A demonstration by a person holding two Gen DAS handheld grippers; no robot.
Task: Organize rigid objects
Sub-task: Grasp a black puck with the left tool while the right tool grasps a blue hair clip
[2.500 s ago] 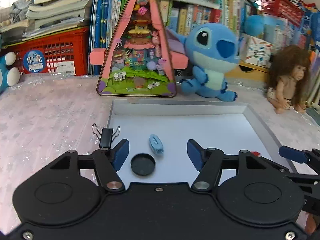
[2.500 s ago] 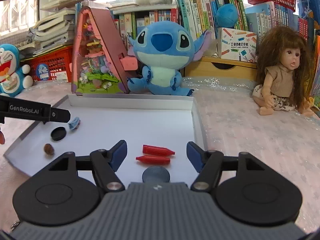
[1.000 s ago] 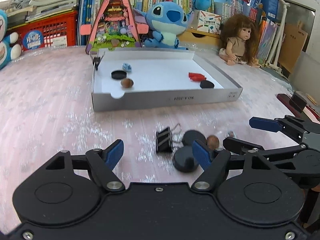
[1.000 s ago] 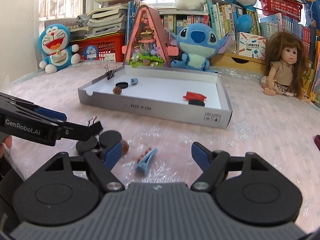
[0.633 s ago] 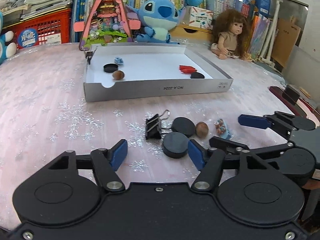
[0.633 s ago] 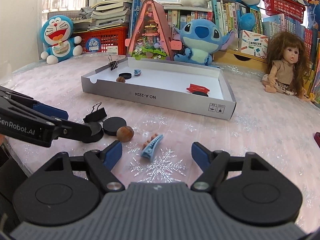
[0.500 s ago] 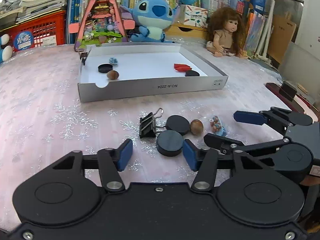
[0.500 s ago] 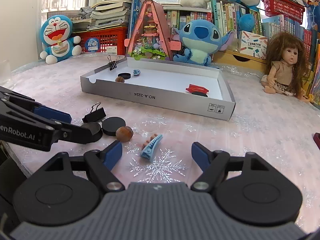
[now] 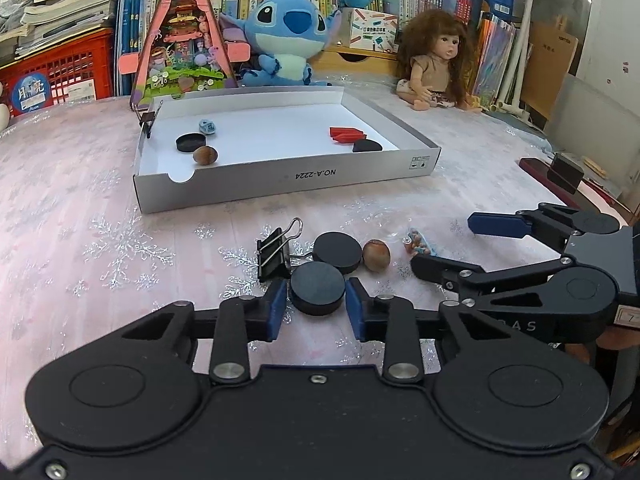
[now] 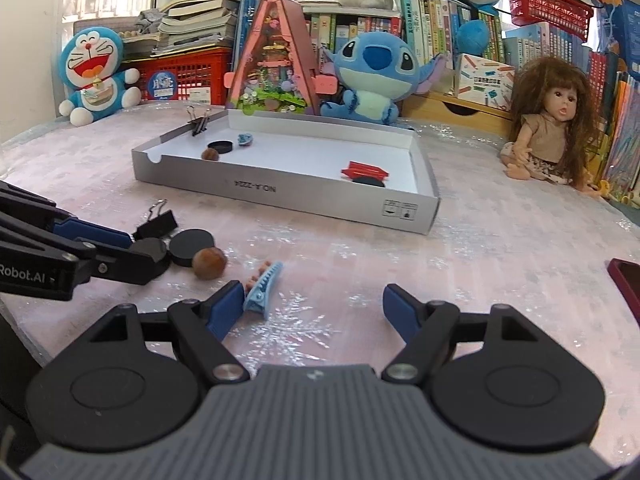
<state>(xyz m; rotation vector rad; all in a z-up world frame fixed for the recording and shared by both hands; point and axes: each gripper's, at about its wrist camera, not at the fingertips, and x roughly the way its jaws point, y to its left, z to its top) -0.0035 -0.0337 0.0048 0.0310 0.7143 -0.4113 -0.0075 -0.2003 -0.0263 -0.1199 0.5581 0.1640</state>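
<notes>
1. Two blue pads of the left gripper (image 9: 316,304), jaws just closing, pinch a black disc (image 9: 317,289) on the table (image 9: 80,208), at the tray's (image 9: 280,184) six o'clock.
2. Only the right wrist view shows the right gripper (image 10: 314,306) gaping, a blue hair clip (image 10: 262,286) touching its nine o'clock pad.

Both of my grippers have withdrawn from above the white tray (image 9: 280,184) to the loose items on the near part of the table (image 9: 80,208). My left gripper (image 9: 316,304) has just been closing its jaws around the nearer black disc (image 9: 317,288); the blue pads (image 9: 277,307) now stand at its sides, apparently touching. My right gripper (image 10: 314,310) has come nearer the blue hair clip (image 10: 262,289), which now lies just beside its left pad.
</notes>
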